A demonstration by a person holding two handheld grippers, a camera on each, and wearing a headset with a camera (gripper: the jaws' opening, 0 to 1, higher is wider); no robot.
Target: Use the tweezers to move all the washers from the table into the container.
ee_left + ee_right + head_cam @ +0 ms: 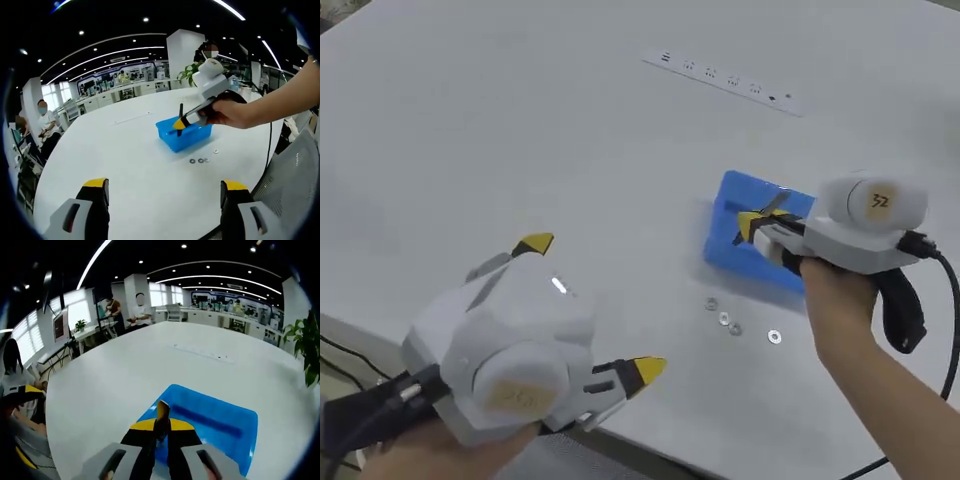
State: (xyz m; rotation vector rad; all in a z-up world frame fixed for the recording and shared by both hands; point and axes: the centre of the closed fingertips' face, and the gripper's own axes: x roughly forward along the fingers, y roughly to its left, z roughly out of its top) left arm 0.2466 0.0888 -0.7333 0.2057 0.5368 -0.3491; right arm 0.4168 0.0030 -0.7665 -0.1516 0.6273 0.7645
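Four washers [724,319] lie on the desk [520,130] in the head view, low and right of middle, just below the blue box [760,262]. The right gripper [752,228] hangs over the box, fingers shut tight on the tweezers [772,207]. The left gripper [590,306] sits at lower left, fingers wide apart and holding nothing, well away from the washers.

In the left gripper view, three washers sit close in a row below the box, with one a bit off to the right. Bare desk lies all around them.

In the right gripper view, the tweezers poke out over the box. I think the right gripper is nearer, and it must pull off the box and dip down to the washers.
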